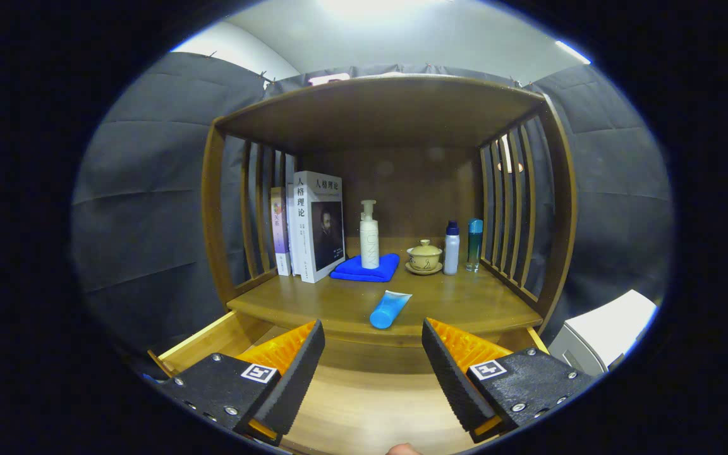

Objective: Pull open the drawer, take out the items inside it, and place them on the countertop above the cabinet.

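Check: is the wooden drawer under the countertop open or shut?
Open: the wooden drawer is pulled out below the countertop, its floor showing between the open gripper fingers.

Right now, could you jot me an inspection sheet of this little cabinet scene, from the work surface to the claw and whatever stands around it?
Surface: wooden countertop under a shelf roof, slatted sides.
Job's things: drawer pulled open below the countertop, the part in view bare wood; blue tube lying near the countertop's front edge, beyond the fingers.
Clutter: books upright; pump bottle on a folded blue cloth; lidded cup on a saucer; two small bottles.
Grippers: claw open, fingers spread above the drawer, holding nothing.
Cables: nothing seen.
Surroundings: dark cloth walls; white box beside the cabinet.
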### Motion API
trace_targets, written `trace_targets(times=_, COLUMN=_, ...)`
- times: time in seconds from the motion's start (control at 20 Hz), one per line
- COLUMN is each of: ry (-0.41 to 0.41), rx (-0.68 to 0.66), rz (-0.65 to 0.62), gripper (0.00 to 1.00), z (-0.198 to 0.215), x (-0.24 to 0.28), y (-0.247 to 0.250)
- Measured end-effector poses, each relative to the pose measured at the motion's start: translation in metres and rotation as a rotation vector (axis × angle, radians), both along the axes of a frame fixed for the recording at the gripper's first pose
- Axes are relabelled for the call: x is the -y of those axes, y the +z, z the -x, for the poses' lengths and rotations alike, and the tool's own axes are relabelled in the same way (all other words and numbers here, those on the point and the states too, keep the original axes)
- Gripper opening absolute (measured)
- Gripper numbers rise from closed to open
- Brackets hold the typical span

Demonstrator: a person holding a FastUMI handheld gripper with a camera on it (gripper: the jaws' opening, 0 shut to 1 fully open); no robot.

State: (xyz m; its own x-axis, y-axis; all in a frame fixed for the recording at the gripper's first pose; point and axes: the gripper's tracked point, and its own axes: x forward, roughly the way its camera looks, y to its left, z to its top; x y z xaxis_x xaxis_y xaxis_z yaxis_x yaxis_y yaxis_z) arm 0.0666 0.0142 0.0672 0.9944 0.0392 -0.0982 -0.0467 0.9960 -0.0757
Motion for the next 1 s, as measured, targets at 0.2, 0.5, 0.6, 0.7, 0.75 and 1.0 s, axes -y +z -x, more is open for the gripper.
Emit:
trace_targets(times=0.2, ry=0.025, rx=0.037, rz=0.032, gripper=0.95, z=0.031, x=-0.017, y=-0.008)
trace_targets(times=0.5, ry=0.068, rx=0.080, rz=0.040, gripper=0.95, z=0.074, x=-0.037, y=-0.023)
trace_targets(times=0.6, ry=0.072, rx=0.093, rz=0.032, gripper=0.95, z=0.088, x=-0.040, y=-0.029)
trace_targets(times=0.7, ry=0.077, rx=0.102, rz=0.013, gripper=0.95, z=0.098, x=-0.042, y=-0.036)
trace_targets(times=0.75, ry=0.073, rx=0.098, rz=0.008, gripper=0.95, z=0.103, x=-0.041, y=-0.040)
trace_targets(times=1.0, ry=0.080, rx=0.079, rz=0.035, gripper=0.95, z=0.123, x=-0.043, y=-0.064)
